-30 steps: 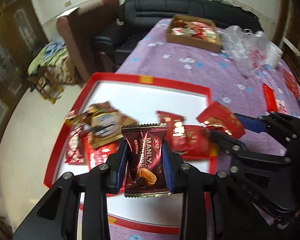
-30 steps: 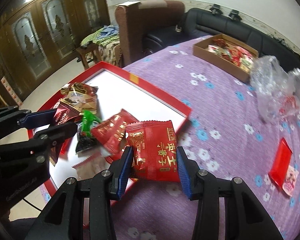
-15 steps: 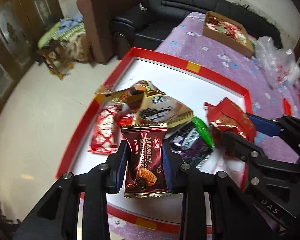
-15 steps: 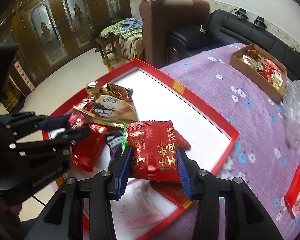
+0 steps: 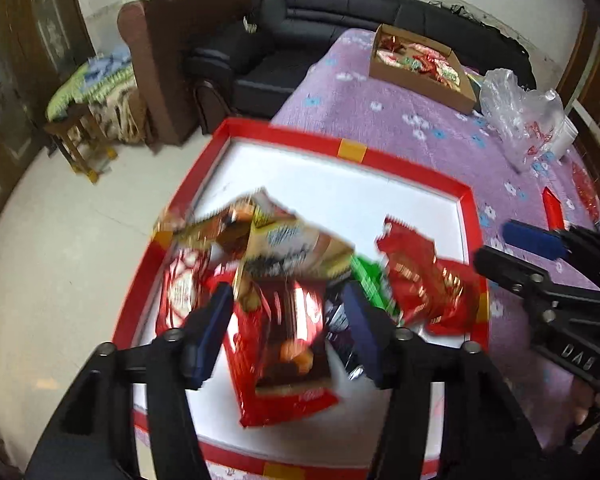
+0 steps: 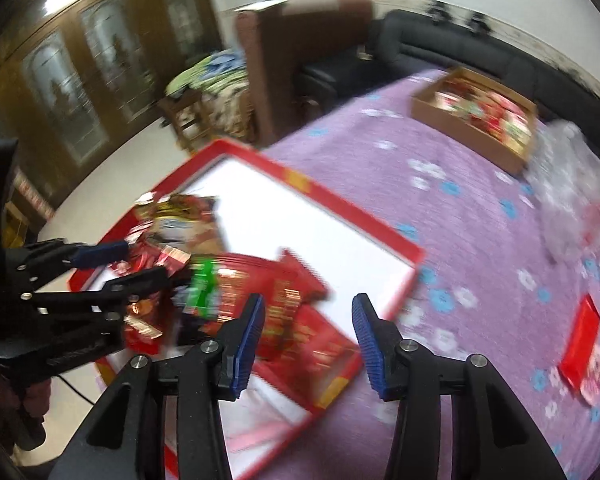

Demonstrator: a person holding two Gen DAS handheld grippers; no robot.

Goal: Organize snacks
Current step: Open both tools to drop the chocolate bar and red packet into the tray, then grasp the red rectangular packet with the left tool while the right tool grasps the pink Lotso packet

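Now both the left gripper [image 5: 286, 332] and right gripper [image 6: 308, 330] gape, released; packets heaped near the red tray's [image 5: 352, 150] rim (blurred) could slide off.

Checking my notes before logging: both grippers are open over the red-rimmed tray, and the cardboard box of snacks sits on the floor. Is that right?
Not quite. The cardboard box sits on the purple tablecloth, not the floor; the left wrist view shows it. The left gripper and right gripper are open over the tray.

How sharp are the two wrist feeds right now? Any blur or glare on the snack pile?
Left wrist: snack pile motion-smeared, glare on the foil, labels unreadable; sofa sharper. Right wrist: whole frame streaked, red tray rim and cardboard box soft; right gripper fingers crisp.
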